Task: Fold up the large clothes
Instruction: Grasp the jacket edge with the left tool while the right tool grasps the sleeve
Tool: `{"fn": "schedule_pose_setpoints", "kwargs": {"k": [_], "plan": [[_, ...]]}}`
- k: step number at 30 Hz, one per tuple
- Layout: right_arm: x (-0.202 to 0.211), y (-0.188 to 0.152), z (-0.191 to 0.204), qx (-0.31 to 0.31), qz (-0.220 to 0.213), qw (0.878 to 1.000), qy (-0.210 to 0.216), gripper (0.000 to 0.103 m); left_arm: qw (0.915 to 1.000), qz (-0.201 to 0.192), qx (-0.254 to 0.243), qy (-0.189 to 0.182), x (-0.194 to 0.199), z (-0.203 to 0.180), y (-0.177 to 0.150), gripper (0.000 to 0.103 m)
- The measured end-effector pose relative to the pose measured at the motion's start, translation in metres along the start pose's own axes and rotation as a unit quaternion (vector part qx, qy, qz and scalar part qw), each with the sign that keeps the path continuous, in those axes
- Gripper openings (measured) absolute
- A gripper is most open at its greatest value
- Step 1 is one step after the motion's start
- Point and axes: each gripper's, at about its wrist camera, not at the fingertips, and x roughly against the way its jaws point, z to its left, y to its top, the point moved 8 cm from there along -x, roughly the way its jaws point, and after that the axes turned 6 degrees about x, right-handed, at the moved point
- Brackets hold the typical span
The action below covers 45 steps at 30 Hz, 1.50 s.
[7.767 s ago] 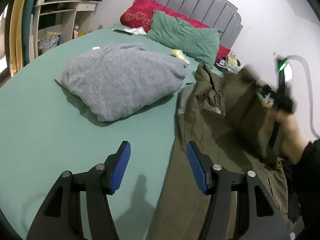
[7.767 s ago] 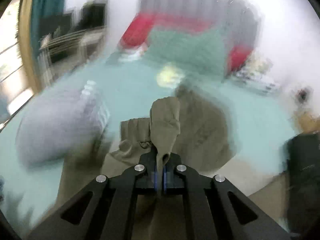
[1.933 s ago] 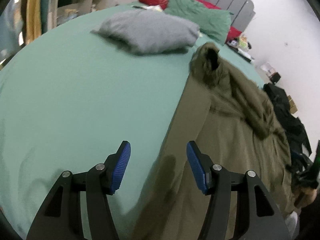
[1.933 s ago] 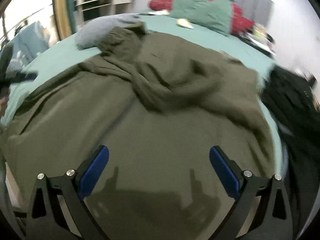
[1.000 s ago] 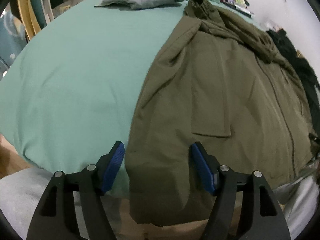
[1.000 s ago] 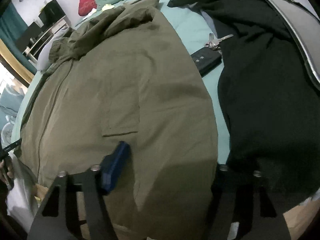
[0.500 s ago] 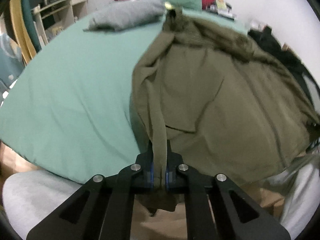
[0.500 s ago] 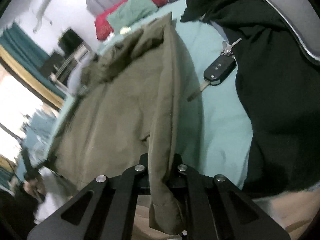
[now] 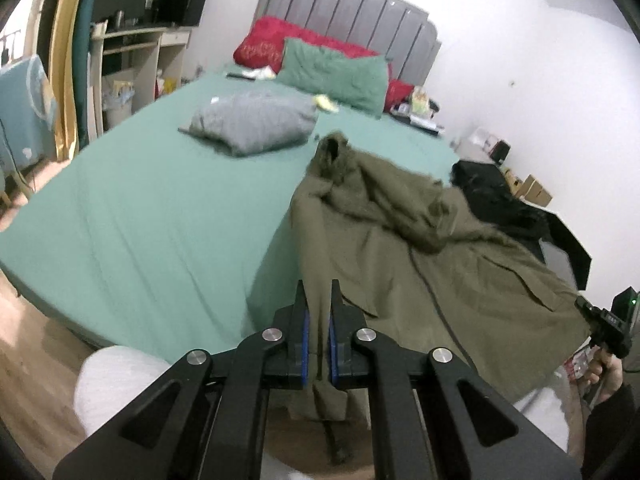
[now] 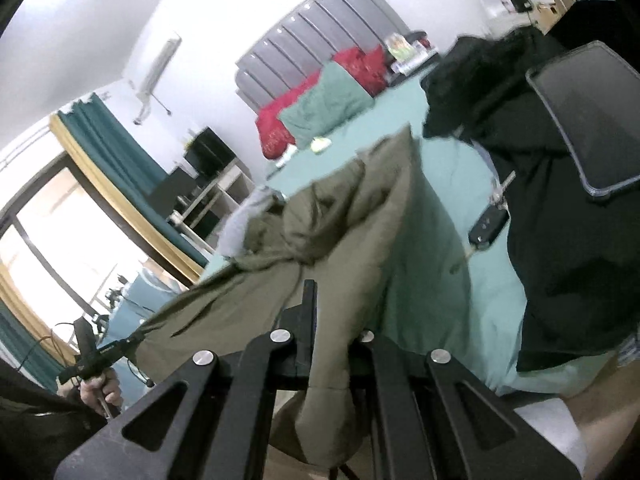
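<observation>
The large olive-green hooded jacket [image 9: 420, 248] lies spread across the right side of the bed with the green sheet [image 9: 152, 200], its hem hanging over the foot edge toward me. No fold is made yet, as I judge it; I only have the two bottom corners lifted, and every fold is still ahead. My left gripper [image 9: 318, 332] is clamped on the hem corner nearer the bed's middle, cloth pinched between the blue pads [image 9: 305, 336]. My right gripper [image 10: 332, 332] pinches the corner toward the right edge, beside the black garment [image 10: 560, 240] and car key [image 10: 486, 228]. The fabric looks thin and limp; hood and sleeves lie bunched near the far end.
</observation>
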Motion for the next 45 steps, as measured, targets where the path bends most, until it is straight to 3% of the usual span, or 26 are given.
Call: {"fn": "schedule_pose_setpoints", "kwargs": {"k": [14, 18, 26, 34, 40, 45], "plan": [[0.097, 0.023, 0.049, 0.033, -0.077, 0.996, 0.025, 0.004, 0.9963, -0.077, 0.020, -0.031, 0.113, -0.012, 0.026, 0.007], [0.108, 0.035, 0.047, 0.037, -0.100, 0.994, 0.019, 0.004, 0.9942, -0.103, 0.011, -0.028, 0.117, -0.017, 0.045, 0.007], [0.065, 0.080, 0.006, 0.015, -0.110, 0.994, -0.001, 0.004, 0.9936, -0.112, 0.010, -0.007, 0.049, -0.014, 0.094, 0.006], [-0.022, 0.144, -0.032, 0.018, -0.108, 0.994, -0.016, 0.004, 0.9934, -0.112, 0.019, 0.011, -0.040, -0.020, 0.162, 0.006], [-0.096, 0.184, -0.081, 0.005, -0.093, 0.995, -0.046, 0.004, 0.9957, -0.086, 0.022, 0.024, -0.131, -0.029, 0.215, 0.006], [-0.157, 0.190, -0.136, -0.020, -0.050, 0.995, -0.090, 0.004, 0.9965, -0.062, -0.007, 0.056, -0.220, -0.040, 0.238, 0.007]]}}
